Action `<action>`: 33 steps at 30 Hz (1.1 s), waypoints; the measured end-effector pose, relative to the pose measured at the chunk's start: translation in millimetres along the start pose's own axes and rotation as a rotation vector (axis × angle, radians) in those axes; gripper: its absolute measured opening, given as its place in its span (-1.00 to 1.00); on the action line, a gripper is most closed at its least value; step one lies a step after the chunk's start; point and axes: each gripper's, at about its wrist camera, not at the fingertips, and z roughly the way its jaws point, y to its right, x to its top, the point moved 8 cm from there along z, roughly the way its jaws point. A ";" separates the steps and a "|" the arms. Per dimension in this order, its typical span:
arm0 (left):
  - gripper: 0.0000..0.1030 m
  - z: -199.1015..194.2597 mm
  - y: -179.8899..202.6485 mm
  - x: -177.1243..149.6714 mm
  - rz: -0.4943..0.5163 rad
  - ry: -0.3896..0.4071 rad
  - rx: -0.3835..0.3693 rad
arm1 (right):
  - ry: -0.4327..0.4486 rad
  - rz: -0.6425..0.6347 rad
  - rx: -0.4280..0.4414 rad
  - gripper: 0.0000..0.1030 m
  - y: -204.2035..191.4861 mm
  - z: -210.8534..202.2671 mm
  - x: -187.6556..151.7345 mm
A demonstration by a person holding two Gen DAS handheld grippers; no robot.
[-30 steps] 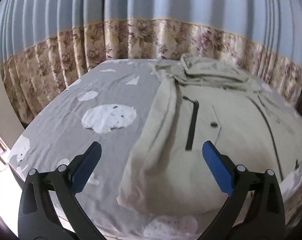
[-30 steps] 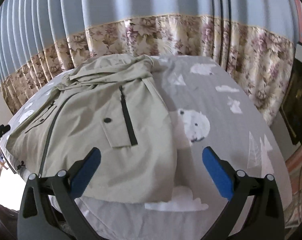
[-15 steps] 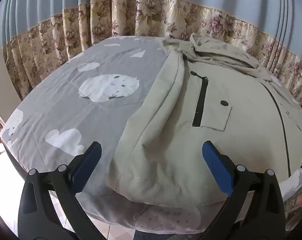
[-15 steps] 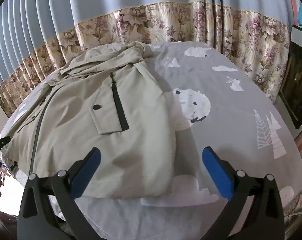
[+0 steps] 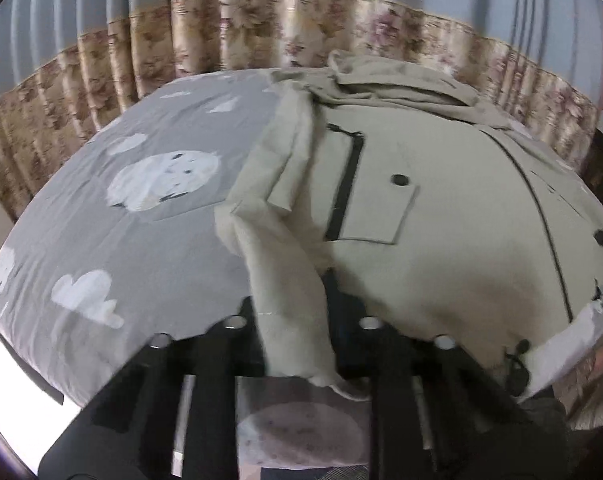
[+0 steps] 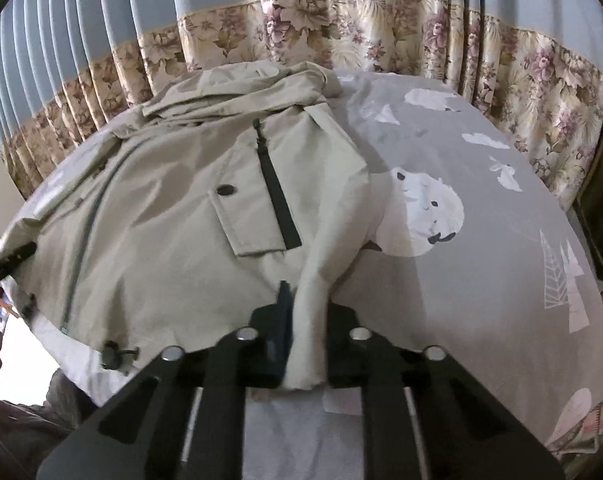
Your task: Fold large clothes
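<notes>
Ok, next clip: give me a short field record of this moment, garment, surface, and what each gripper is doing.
garment: beige jacket, spread front-up, hood toward the curtain
surface: bed with grey printed sheet
left gripper: fingers have just been closing, now pinching the jacket's near hem corner
right gripper: fingers have just been closing, now pinching the opposite near hem corner
fabric at grips: bunched up between the fingers
fold: not yet made
</notes>
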 end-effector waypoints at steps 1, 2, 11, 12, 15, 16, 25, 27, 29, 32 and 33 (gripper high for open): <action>-0.77 -0.6 0.2 0.8 -0.006 -0.001 -0.007 | 0.003 0.008 0.009 -0.82 0.7 -2.2 1.8; -0.79 -2.2 0.5 2.9 -0.018 -0.002 -0.017 | 0.010 0.019 0.022 -0.83 2.0 -6.7 5.4; -0.79 -41.0 -0.4 75.0 -0.009 0.066 -0.086 | 0.137 0.025 0.111 -0.84 1.8 -44.6 73.0; -0.79 -41.8 -0.7 88.3 0.004 0.077 -0.089 | 0.155 0.021 0.122 -0.84 1.5 -45.0 87.8; -0.78 -34.5 -2.0 141.0 0.029 0.106 -0.109 | 0.203 0.001 0.138 -0.84 0.4 -41.4 133.7; -0.77 -26.4 -1.4 165.7 0.041 0.120 -0.113 | 0.218 -0.005 0.140 -0.84 0.6 -38.4 150.8; -0.73 108.6 6.4 342.3 0.107 0.099 -0.020 | 0.179 -0.032 0.121 -0.84 9.9 78.4 326.8; -0.61 149.2 2.6 371.8 0.062 0.071 -0.010 | 0.150 -0.004 0.073 -0.83 16.9 119.6 357.3; -0.41 192.1 -7.8 389.2 -0.048 0.000 -0.029 | 0.086 0.047 0.051 -0.77 26.0 160.2 372.9; -0.12 236.1 -21.4 392.2 -0.166 -0.080 -0.021 | -0.037 0.120 0.013 -0.26 33.0 216.3 377.4; -0.05 243.0 -21.5 390.0 -0.166 -0.101 -0.013 | -0.078 0.125 0.008 0.04 31.6 228.5 376.8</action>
